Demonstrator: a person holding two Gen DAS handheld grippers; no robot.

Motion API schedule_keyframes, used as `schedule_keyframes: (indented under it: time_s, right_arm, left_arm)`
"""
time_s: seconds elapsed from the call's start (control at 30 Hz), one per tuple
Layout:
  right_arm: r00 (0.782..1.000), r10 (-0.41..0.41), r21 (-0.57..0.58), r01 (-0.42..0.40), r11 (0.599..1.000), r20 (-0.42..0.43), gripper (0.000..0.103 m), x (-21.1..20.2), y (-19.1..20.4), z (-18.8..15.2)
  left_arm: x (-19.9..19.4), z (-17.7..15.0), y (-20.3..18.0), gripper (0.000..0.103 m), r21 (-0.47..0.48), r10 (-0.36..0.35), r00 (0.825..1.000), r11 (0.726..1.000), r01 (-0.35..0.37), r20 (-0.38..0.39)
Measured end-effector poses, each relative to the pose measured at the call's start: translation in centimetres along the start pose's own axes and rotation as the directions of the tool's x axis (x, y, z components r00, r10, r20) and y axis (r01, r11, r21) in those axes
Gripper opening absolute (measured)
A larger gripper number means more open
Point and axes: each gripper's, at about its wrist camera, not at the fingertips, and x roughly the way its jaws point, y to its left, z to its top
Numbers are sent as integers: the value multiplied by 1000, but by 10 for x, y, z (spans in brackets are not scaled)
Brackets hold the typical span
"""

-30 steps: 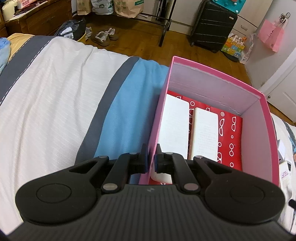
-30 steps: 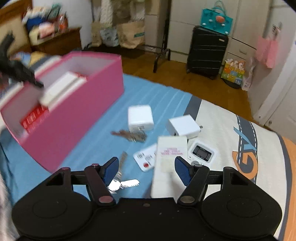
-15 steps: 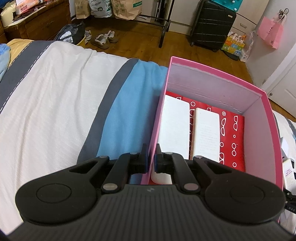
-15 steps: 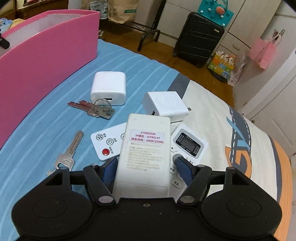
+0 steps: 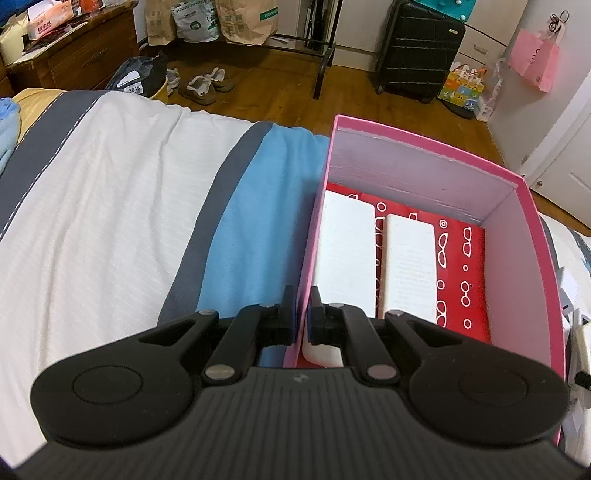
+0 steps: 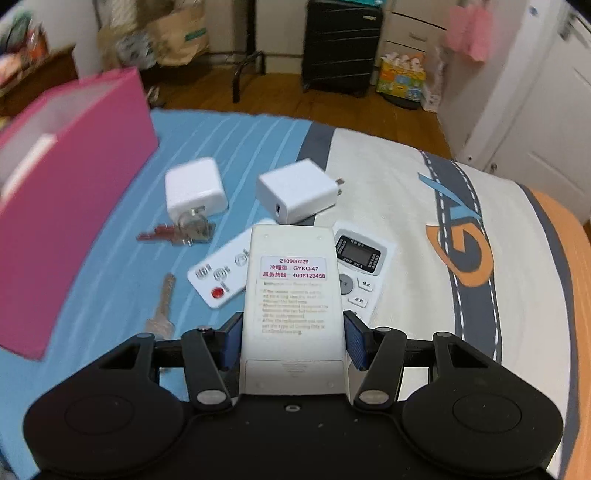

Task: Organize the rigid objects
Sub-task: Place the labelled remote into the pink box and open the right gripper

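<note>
My left gripper (image 5: 303, 314) is shut on the left wall of the pink box (image 5: 314, 229), which sits on the bed. Two white flat devices (image 5: 347, 251) lie side by side on the box's red patterned floor. My right gripper (image 6: 293, 338) is shut on a white remote (image 6: 293, 295) lying face down, label up, and holds it over the bed. Under it lie a thin white remote with a red button (image 6: 218, 275) and a remote with a screen (image 6: 360, 266). Two white chargers (image 6: 194, 188) (image 6: 297, 190), a key bunch (image 6: 177, 232) and a single key (image 6: 162, 310) lie nearby.
The pink box (image 6: 74, 192) stands left of the loose items in the right wrist view. The bed's far edge drops to a wooden floor with a black suitcase (image 5: 417, 48), shoes (image 5: 203, 85) and paper bags (image 5: 243, 18).
My right gripper closed on the white remote and lifted it a little, the view swinging right. My left gripper kept its hold on the box wall.
</note>
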Motion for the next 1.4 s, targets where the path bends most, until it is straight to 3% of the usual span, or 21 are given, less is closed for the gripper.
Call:
schedule_keyframes:
  time_s: [0.13, 0.3, 0.47, 0.63, 0.73, 0.93, 1.03, 1.1, 1.2, 1.4]
  right_arm:
    - [992, 107, 103, -113, 988, 61, 61, -23, -6, 3]
    - [952, 283, 147, -299, 943, 116, 61, -51, 8, 11]
    - [904, 400, 90, -416, 905, 152, 61, -81, 47, 34]
    - [865, 484, -88, -477, 875, 132, 61, -95, 107, 68]
    - [857, 509, -150, -494, 857, 84, 61, -78, 150, 89]
    - [842, 540, 17, -540, 842, -8, 61, 0, 210, 128]
    - [824, 565, 157, -553, 818, -38, 61, 43, 221, 142]
    - [830, 555, 216, -534, 817, -49, 61, 63, 228, 143]
    - [840, 538, 256, -507, 823, -65, 61, 83, 241, 145]
    - [817, 568, 342, -508, 791, -100, 62, 101, 255, 148]
  left_arm:
    - [-1, 0, 2, 5, -7, -12, 1000, 1000, 12, 0]
    - [-1, 0, 4, 5, -4, -20, 1000, 1000, 20, 3]
    - [-1, 1, 6, 5, -14, -27, 1000, 1000, 27, 2]
    - [-1, -1, 7, 5, -6, -37, 999, 999, 38, 8]
    - [0, -1, 10, 5, -18, -53, 999, 998, 53, 6]
    - [0, -2, 14, 6, -35, -69, 998, 997, 70, 7]
    - [1, -3, 15, 6, -37, -77, 997, 996, 77, 8]
    - [2, -2, 17, 6, -40, -83, 997, 996, 83, 8]
    - [2, -3, 17, 6, -45, -84, 996, 995, 85, 10]
    - [2, -3, 15, 6, -40, -79, 997, 996, 80, 11]
